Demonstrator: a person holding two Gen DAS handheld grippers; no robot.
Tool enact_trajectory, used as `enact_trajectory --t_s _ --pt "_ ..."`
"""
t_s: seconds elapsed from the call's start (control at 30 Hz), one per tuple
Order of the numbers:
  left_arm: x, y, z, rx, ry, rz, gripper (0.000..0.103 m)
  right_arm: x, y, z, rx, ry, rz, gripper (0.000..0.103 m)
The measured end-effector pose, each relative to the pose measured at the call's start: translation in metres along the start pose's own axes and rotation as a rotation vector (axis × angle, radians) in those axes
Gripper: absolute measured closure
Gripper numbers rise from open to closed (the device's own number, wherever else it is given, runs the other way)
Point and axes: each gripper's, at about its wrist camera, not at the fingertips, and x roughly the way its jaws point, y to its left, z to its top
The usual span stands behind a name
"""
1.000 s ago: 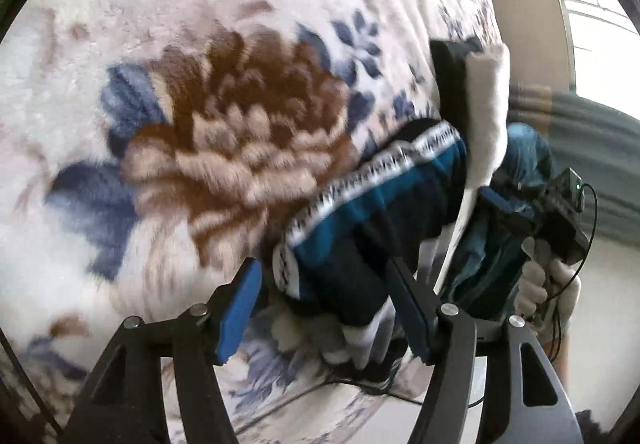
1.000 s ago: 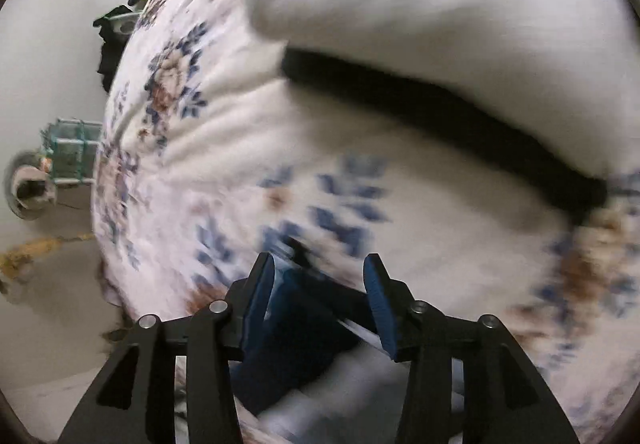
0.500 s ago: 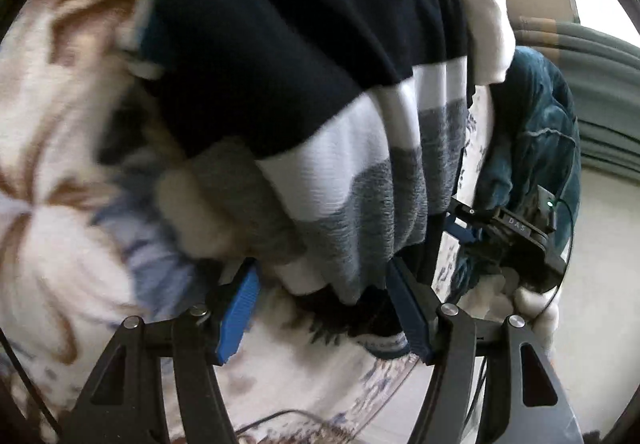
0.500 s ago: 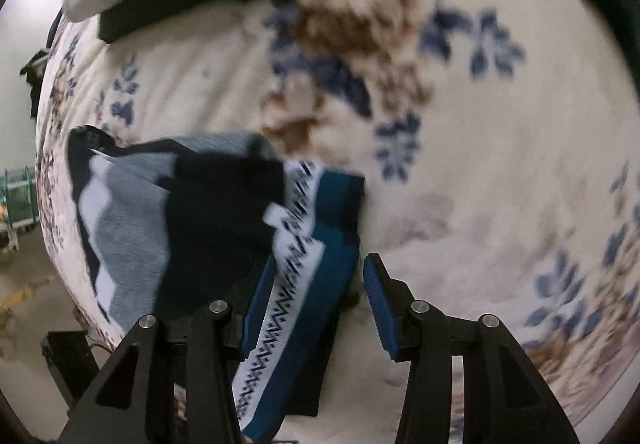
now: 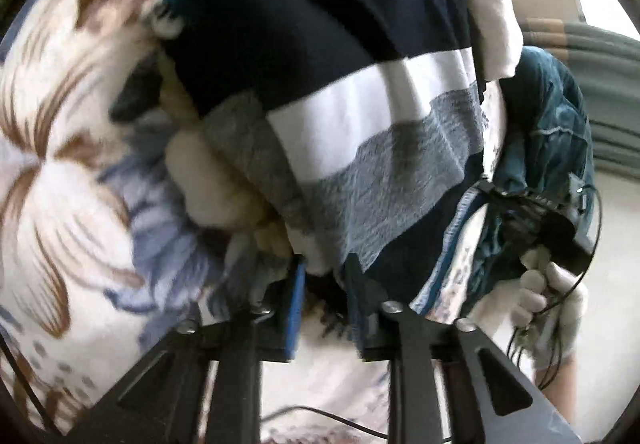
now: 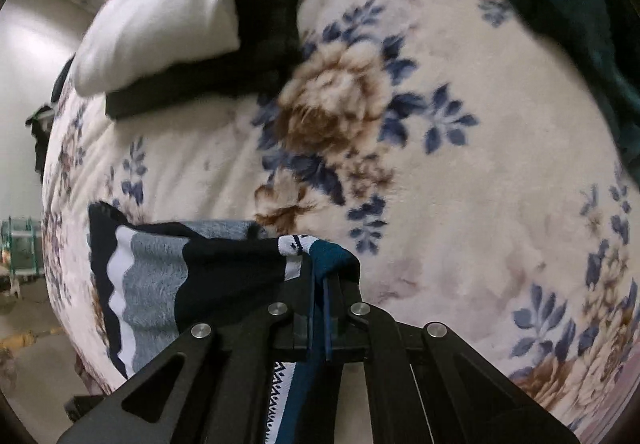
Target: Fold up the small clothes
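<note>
A small knit garment (image 5: 360, 104) with navy, white and grey stripes and a teal patterned band lies on the floral fleece blanket (image 5: 60, 184). My left gripper (image 5: 324, 304) sits at its near edge. Its jaws are closing, with bunched dark and white cloth pinched between the blue pads. In the right wrist view the same garment (image 6: 160, 276) stretches to the left. My right gripper (image 6: 320, 284) is shut on its teal band corner, which runs down between the fingers.
A white pillow (image 6: 168, 16) on a folded black cloth (image 6: 272, 36) lies at the far side of the blanket (image 6: 440, 224). A dark teal garment (image 6: 560, 4) lies at the right. A gloved hand (image 5: 536, 292) shows at the bed's edge.
Both grippers moved in over the striped garment. The left jaws narrowed onto its near edge. The right jaws went from open beside the teal band to shut on it.
</note>
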Motion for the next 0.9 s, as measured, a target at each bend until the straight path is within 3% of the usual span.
enact_trajectory --t_s 0.07,0.17,0.2,0.33,0.37,0.43,0.47,0.5,0.63,0.73,0.8,0.83,0.9 --pt "-0.003 0.000 -0.006 -0.024 0.003 -0.043 0.050 0.007 -0.005 -0.008 0.029 0.061 0.033 0.094" --pt "0.001 -0.009 -0.016 -0.016 0.004 -0.095 0.049 -0.002 -0.027 -0.035 0.134 0.046 0.129 0.055" --pt "0.008 -0.013 -0.020 -0.012 0.018 -0.100 0.049 -0.004 -0.034 -0.047 0.169 0.052 0.157 0.054" --pt "0.040 -0.023 -0.028 -0.013 0.011 -0.061 0.052 0.009 -0.054 -0.103 0.301 0.134 0.277 0.054" --pt "0.041 -0.022 -0.031 -0.020 -0.012 -0.052 0.060 0.016 -0.054 -0.116 0.322 0.162 0.315 0.054" --pt "0.040 -0.024 -0.036 -0.024 -0.039 -0.033 0.088 0.031 -0.050 -0.138 0.344 0.209 0.351 0.054" --pt "0.037 -0.025 -0.040 -0.020 -0.054 -0.035 0.089 0.034 -0.047 -0.145 0.339 0.216 0.346 0.062" --pt "0.033 -0.025 -0.043 -0.017 -0.065 -0.032 0.089 0.037 -0.042 -0.151 0.319 0.213 0.330 0.098" --pt "0.030 -0.027 -0.056 -0.018 -0.058 -0.053 0.091 0.012 -0.033 -0.160 0.304 0.125 0.272 0.100" --pt "0.055 -0.030 -0.060 -0.010 0.083 -0.067 0.090 -0.010 -0.034 -0.160 0.284 0.055 0.209 0.100" --pt "0.058 -0.020 -0.062 -0.052 0.156 -0.072 0.089 0.002 -0.036 -0.157 0.254 0.119 0.155 0.100" --pt "0.054 -0.019 -0.061 -0.064 0.163 -0.076 0.086 0.014 -0.034 -0.153 0.228 0.191 0.150 0.100" --pt "0.030 -0.016 -0.054 -0.052 0.132 -0.091 0.073 0.021 -0.024 -0.143 0.164 0.239 0.114 0.096"
